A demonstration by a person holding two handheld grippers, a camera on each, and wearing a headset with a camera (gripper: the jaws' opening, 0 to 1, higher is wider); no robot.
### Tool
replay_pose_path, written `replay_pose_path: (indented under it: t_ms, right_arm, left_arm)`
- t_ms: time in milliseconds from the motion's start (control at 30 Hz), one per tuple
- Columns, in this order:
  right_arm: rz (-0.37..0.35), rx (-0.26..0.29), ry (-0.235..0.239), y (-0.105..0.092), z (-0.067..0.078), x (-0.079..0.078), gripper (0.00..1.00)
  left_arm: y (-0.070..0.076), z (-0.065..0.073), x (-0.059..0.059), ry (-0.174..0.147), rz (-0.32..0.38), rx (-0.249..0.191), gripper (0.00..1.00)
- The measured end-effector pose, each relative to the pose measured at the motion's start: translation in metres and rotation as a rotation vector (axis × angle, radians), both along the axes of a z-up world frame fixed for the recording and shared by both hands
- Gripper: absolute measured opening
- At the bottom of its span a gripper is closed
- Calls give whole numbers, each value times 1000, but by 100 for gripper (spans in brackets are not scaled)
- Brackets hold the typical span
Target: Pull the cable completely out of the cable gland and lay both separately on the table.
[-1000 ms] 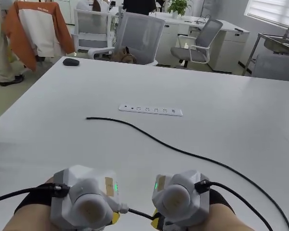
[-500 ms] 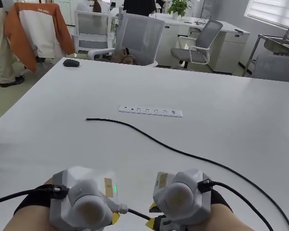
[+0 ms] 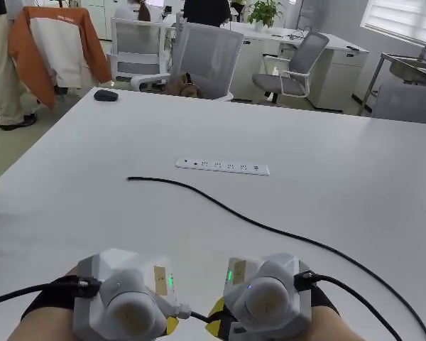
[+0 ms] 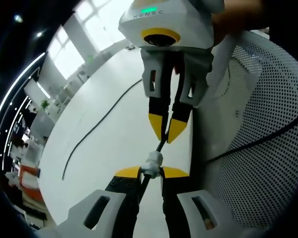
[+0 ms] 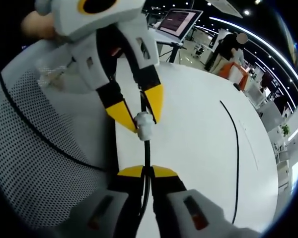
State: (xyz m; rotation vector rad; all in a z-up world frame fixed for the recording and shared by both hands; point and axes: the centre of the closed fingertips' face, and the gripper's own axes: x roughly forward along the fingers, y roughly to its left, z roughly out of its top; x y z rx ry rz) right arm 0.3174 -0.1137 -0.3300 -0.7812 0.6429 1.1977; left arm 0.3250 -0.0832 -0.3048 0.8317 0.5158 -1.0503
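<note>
Tools two: left tool (image 4: 151, 172) clenched on one white cable gland (image 4: 152, 162), right tool (image 5: 143, 171) clenched on one black cable (image 5: 147, 148).

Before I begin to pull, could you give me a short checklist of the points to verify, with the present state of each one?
1. Left gripper shut on the cable gland: ok.
2. Right gripper shut on the cable, close by the gland: ok.
3. Cable out of the gland: not ok, it runs through it.
4. Loose run of the cable lying free on the table, apart from the power strip: ok.
5. Gland loosened enough to let the cable slide: cannot tell.
</note>
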Motion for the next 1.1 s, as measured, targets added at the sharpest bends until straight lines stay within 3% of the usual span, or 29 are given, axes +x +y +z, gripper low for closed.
replay_pose_path:
  t_ms: [300,433,600,1100]
  right_arm:
    - [-24,-6,-14,-3,1,5,3]
    - [-49,-79,-20,-17,-8,8,3]
    - [-99,-118,-16,-30,-12,15,3]
    - [-214,-178,3,-55,-18,24,3]
  left_arm:
    - [3,2,2,-9,17,-2,17]
    - [4,2,3,-12,23,-1,17]
    - [6,3,6,-15,41,-4,17]
    - [8,5,8,-23,61,-14,17]
